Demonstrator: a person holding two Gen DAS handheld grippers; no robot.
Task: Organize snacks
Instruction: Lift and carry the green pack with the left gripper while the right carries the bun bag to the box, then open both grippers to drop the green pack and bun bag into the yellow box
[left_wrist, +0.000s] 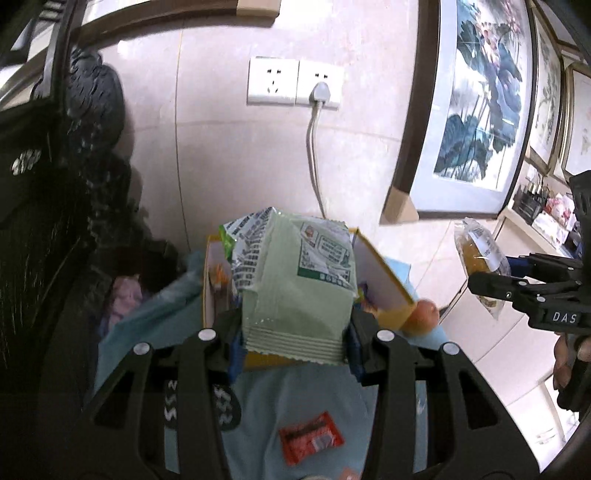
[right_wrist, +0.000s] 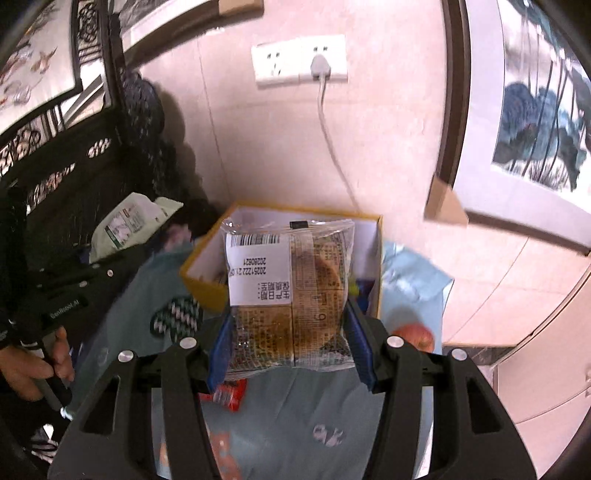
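Left wrist view: the left gripper (left_wrist: 293, 341) is clamped across the crimped end of a pale green foil snack packet (left_wrist: 295, 284), its blue-lined jaws pressing the packet from both sides. The packet hangs in the air directly in front of the open yellow cardboard box with a white interior (left_wrist: 384, 284), hiding most of its opening. The box stands on a light blue patterned cloth (left_wrist: 306, 398). Nearer the camera than the box, a small red wrapped sweet (left_wrist: 311, 437) lies on that cloth, and a round orange fruit (left_wrist: 424, 312) sits just beside the box's right corner. Right of the box, the right gripper (left_wrist: 480, 282) shows from the side with its own load.

Right wrist view: the right gripper (right_wrist: 291, 349) is closed on a clear plastic bag holding a brown cake, with a white barcode label (right_wrist: 290, 291), pads tight against both edges. The bag is held up in front of the same box (right_wrist: 207, 273), covering its middle. Left of the box, the left gripper (right_wrist: 92, 266) carries the green packet (right_wrist: 127, 225), a hand (right_wrist: 40, 358) on its handle.

Judged from this, the step in hand is carrying both snacks to the box. The next move calls for bringing each one over the box's opening in turn, lowering it inside, then parting the jaws; going together risks the two grippers crowding the narrow opening.
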